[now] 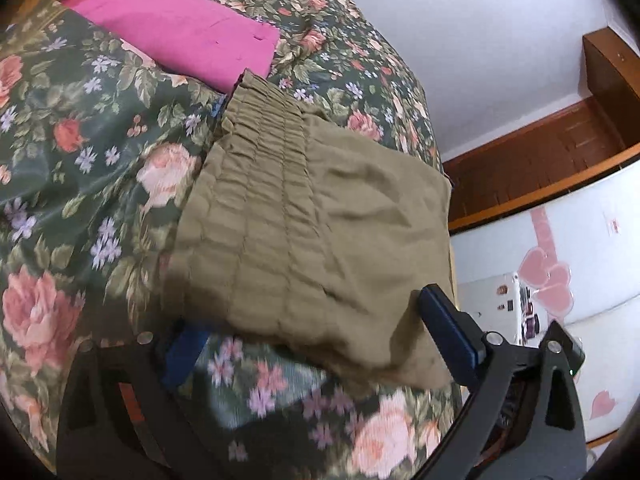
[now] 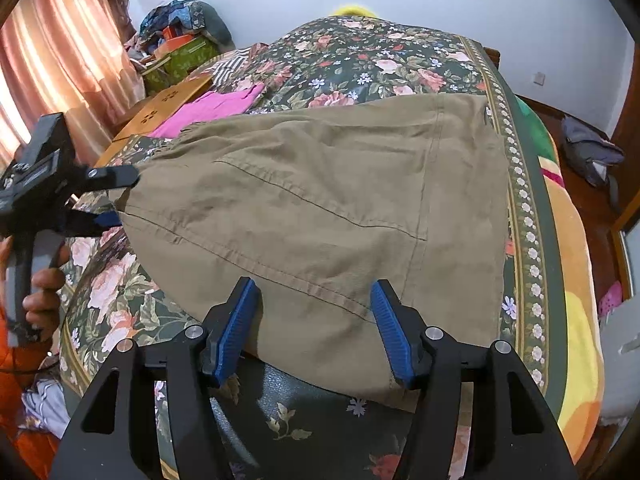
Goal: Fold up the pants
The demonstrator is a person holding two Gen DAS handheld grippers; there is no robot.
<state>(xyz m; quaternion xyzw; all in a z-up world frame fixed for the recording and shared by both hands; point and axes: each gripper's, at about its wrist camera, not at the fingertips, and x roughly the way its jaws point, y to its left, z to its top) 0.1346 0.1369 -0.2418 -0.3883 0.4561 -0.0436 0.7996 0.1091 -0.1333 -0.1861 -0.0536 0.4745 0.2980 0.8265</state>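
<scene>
The khaki pants (image 2: 320, 208) lie folded on the floral bedspread (image 2: 380, 64). In the left wrist view their gathered elastic waistband (image 1: 264, 200) runs up the middle. My left gripper (image 1: 320, 332) is open, its jaws wide apart around the near corner of the pants; the left pad is partly hidden under the cloth. It also shows in the right wrist view (image 2: 116, 200) at the waistband side. My right gripper (image 2: 316, 328) is open, its blue pads (image 2: 236, 320) on either side of the near edge of the pants, not closed on it.
A folded pink garment (image 1: 180, 28) lies beyond the pants. A wooden board (image 2: 160, 108) and piled boxes and clothes (image 2: 180, 44) sit at the far left by the curtain. The bed's right edge (image 2: 560, 240) drops to the floor, where clothes lie.
</scene>
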